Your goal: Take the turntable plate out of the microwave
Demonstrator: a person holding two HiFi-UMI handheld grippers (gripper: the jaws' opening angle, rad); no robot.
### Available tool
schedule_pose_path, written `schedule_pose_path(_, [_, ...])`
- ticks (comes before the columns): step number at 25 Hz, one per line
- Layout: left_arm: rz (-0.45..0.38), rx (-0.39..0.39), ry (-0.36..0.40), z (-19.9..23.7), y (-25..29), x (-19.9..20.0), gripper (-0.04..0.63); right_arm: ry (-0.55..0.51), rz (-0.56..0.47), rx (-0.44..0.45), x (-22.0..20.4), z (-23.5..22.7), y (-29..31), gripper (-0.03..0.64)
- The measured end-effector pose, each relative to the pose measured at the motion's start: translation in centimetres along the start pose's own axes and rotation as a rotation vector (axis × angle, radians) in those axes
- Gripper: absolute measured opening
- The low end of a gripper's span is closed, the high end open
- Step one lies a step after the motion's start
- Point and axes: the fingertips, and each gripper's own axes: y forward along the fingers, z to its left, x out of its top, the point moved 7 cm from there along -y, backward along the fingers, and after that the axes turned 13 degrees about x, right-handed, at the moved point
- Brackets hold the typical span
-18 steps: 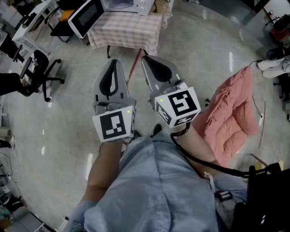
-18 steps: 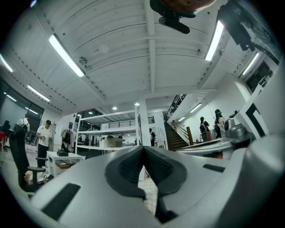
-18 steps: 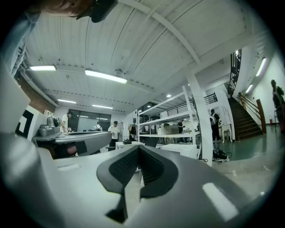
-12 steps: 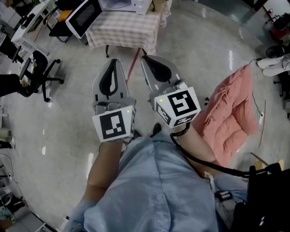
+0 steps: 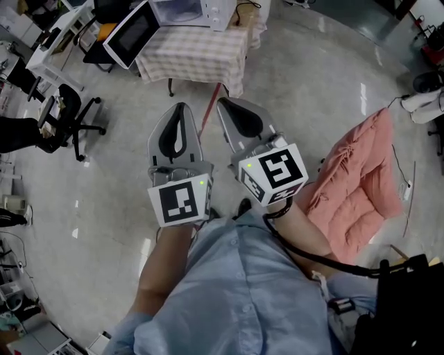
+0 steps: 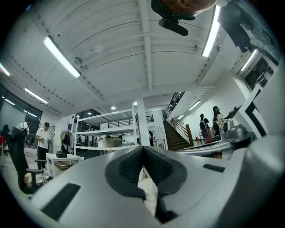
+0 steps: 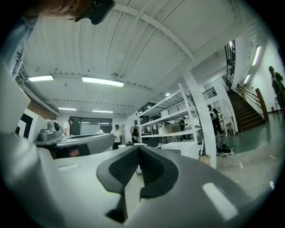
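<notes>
Nearest, a blue shirt point(image 5: 236, 291) and two forearms carry the grippers side by side. The left gripper point(image 5: 180, 112) has its jaws clenched tip to tip on nothing; the right gripper point(image 5: 225, 105) is likewise clamped and empty. Beyond them lies pale floor point(image 5: 104, 194), with a pink cushion point(image 5: 361, 187) to the right. Farthest, the microwave point(image 5: 208, 10) stands on a check-clothed worktop point(image 5: 194, 55), its door point(image 5: 132, 33) swung open; the turntable plate cannot be made out inside
</notes>
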Motion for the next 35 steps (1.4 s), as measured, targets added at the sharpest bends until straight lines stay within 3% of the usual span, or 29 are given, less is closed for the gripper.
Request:
schedule_pose_path(11, [0.022, 0.029, -0.006, -0.5, 3.7, -1.2, 0.008, 0.020, 0.016, 0.017, -1.1, -3.8, 1.5, 0.002])
schedule_pose_path(17, [0.006, 0.051, -0.023, 3.1, 8.7, -2.5, 0.008, 0.007, 0.018, -0.032, -0.8, -7.4, 6.1, 0.002])
schedule_pose_path(27, [0.043, -0.013, -0.059, 8.8, 17.6, -5.5, 0.008, 0.028, 0.091, -0.070, -3.5, -9.9, 16.3, 0.002])
schedule_pose_path(35, [0.034, -0.068, -0.085, 14.3, 23.8, -6.5, 0.008, 0.010, 0.106, -0.097, -3.3, -10.7, 24.8, 0.002])
